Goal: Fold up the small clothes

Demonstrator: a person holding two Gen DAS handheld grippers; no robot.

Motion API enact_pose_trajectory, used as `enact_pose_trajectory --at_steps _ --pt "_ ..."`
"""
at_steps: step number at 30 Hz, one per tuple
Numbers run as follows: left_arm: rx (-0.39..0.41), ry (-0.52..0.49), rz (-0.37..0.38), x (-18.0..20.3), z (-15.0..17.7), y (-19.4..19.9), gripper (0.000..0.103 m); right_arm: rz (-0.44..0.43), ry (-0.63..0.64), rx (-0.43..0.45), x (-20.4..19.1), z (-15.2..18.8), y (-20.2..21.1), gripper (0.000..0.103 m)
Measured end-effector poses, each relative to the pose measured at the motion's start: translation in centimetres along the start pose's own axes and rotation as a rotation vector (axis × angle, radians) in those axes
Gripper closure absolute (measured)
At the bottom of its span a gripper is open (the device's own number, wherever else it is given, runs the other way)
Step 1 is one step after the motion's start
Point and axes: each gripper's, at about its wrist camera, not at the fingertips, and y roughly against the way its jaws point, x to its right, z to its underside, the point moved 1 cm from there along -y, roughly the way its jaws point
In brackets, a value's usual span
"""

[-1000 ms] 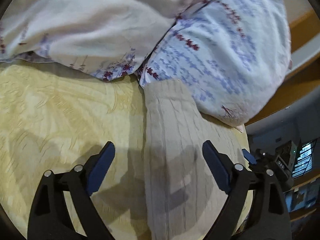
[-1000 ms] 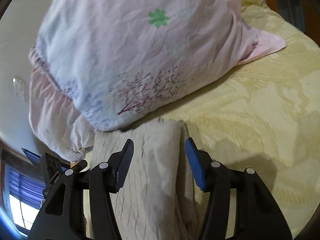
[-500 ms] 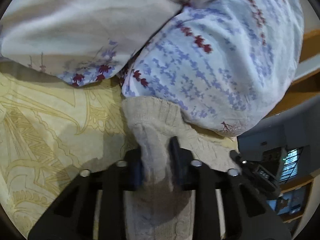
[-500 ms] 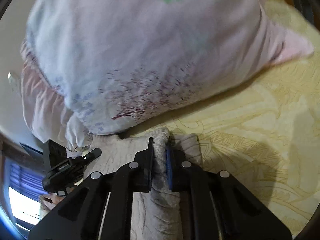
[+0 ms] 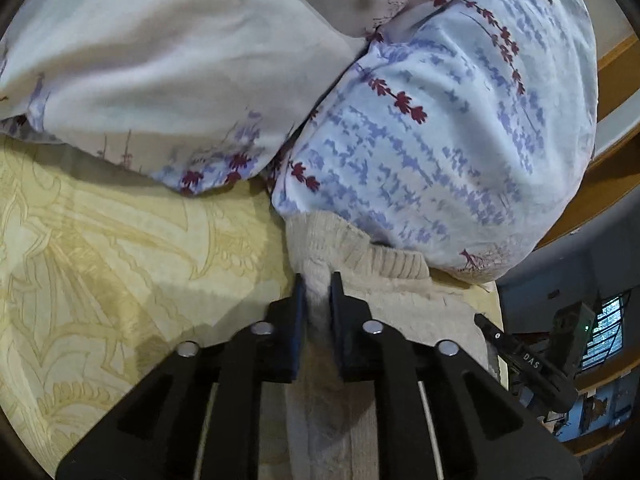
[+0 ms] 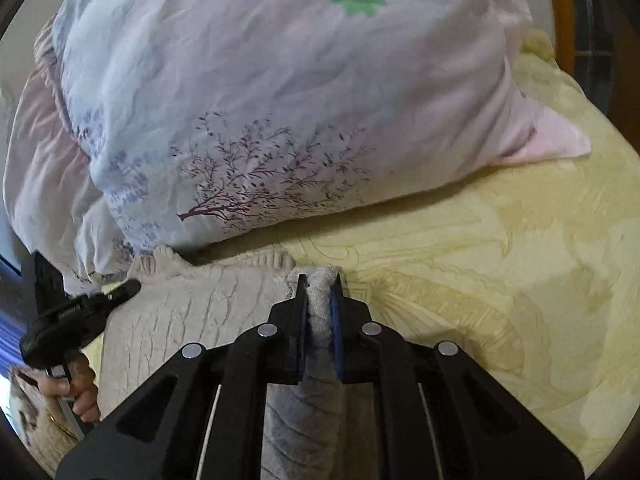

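Observation:
A beige cable-knit garment (image 5: 384, 272) lies on the yellow patterned bedspread (image 5: 120, 248), its far end against the pillows. My left gripper (image 5: 318, 280) is shut on a pinched ridge of the knit near its far edge. In the right wrist view the same garment (image 6: 208, 304) stretches left, and my right gripper (image 6: 320, 280) is shut on a raised fold at its right far corner. The other gripper (image 6: 80, 312) shows at the left of that view, held by a hand, and at the right of the left wrist view (image 5: 520, 356).
A pale blue floral pillow (image 5: 460, 120) and a white-lilac pillow (image 5: 160, 72) press against the garment's far edge. In the right wrist view a large pillow with a tree print (image 6: 280, 100) lies just beyond. A wooden bed frame (image 5: 616, 52) stands at the right. Bedspread (image 6: 500, 280) extends right.
Both grippers went from wide open over the garment to shut on pinched folds of it. The fabric is now bunched up between each pair of fingers.

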Motion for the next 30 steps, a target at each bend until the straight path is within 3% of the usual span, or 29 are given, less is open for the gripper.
enact_pose_trajectory --at_steps 3,5,9,13,14,15,20,24,27,30 --pt "0.006 -0.012 0.002 -0.3 1.0 1.8 0.063 -0.031 -0.022 0.032 0.1 0.3 2.1 0.068" --pt "0.010 -0.017 0.014 -0.5 1.7 3.7 0.054 -0.083 -0.038 0.040 0.4 1.4 4.1 0.059" --pt "0.004 -0.065 0.039 -0.4 4.4 6.8 0.036 -0.195 -0.051 0.010 1.2 4.6 6.6 0.059" --pt "-0.046 -0.136 0.053 0.9 7.5 8.0 0.033 -0.215 -0.040 -0.022 0.4 6.8 6.3 0.059" --pt "-0.052 -0.151 0.055 1.4 8.1 8.0 0.033 -0.189 -0.018 -0.027 -0.1 7.2 6.1 0.067" --pt "-0.054 -0.159 0.052 2.0 8.3 7.8 0.033 -0.149 0.012 -0.019 -0.6 7.6 6.0 0.089" --pt "-0.053 -0.204 -0.029 2.8 9.5 6.4 0.033 -0.017 0.011 0.015 0.4 7.9 6.0 0.092" --pt "-0.045 -0.209 -0.062 3.0 9.9 6.0 0.031 0.094 -0.048 -0.019 2.8 8.3 4.3 0.103" --pt "-0.051 -0.203 -0.039 2.6 9.4 6.0 0.030 -0.012 -0.110 -0.008 3.7 8.5 5.3 0.103" --pt "-0.062 -0.164 0.011 2.1 8.8 6.3 0.029 -0.059 -0.110 0.037 3.6 8.0 7.0 0.100"
